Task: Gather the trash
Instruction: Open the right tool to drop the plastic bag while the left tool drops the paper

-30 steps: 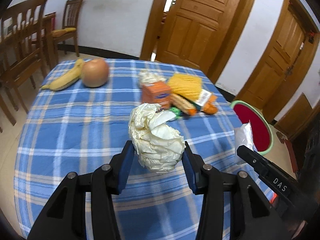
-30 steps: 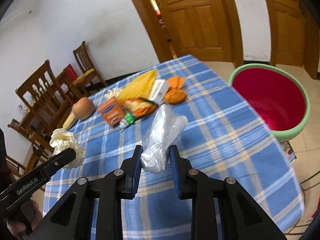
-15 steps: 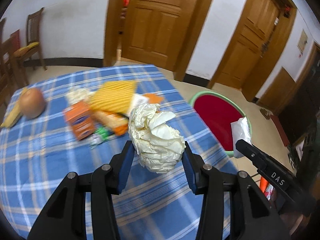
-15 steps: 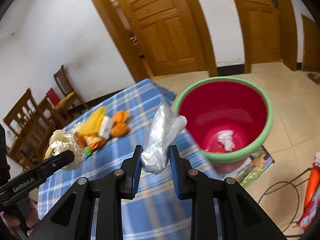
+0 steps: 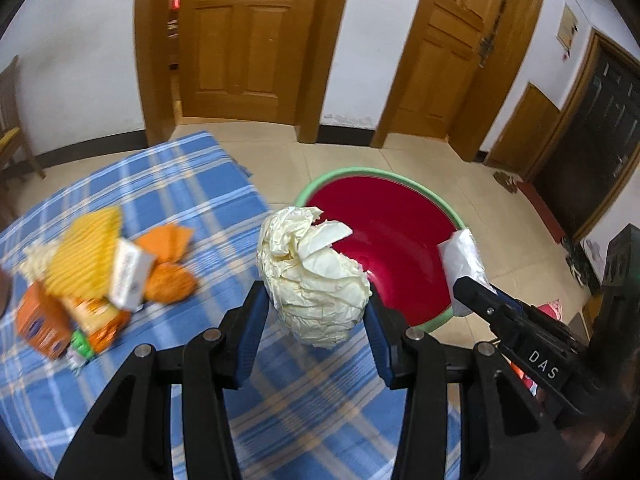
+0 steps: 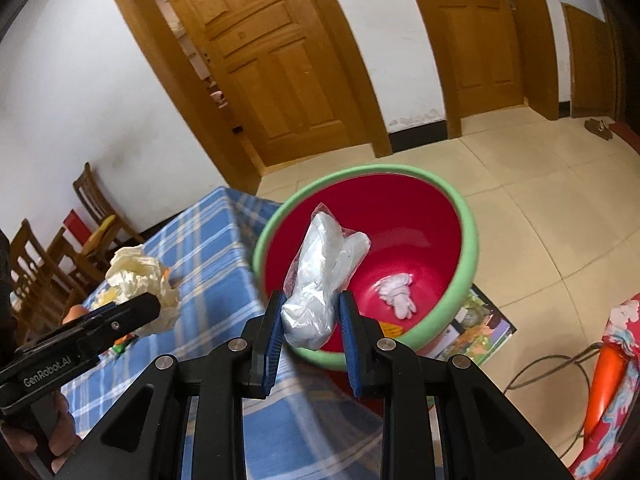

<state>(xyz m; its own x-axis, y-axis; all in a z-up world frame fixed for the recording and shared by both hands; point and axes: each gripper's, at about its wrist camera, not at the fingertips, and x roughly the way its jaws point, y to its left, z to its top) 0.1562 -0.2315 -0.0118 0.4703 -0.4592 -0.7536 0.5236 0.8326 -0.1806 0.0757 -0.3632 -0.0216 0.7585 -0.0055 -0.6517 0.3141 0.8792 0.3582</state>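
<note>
The left tool (image 5: 314, 300) pinches a crumpled ball of cream paper (image 5: 312, 276) between its blue pads, carried above the near right edge of the surface (image 5: 208, 184), which wears a blue checked cloth. Far to the left on that cloth lies a blurred heap of orange and yellow packets (image 5: 104, 276). Just right of the paper, on the tiled floor (image 6: 540, 208) beside the surface, stands the red tub with a green rim (image 6: 460, 208); a small white wad (image 6: 398, 294) lies at its bottom. The right tool (image 6: 308, 320) is clamped on a scrunched clear plastic bag (image 6: 320, 276), which hangs over the tub's near rim. At the far right, beside the tub, something orange and a flowered cloth (image 6: 612, 364) show at the edge.
</note>
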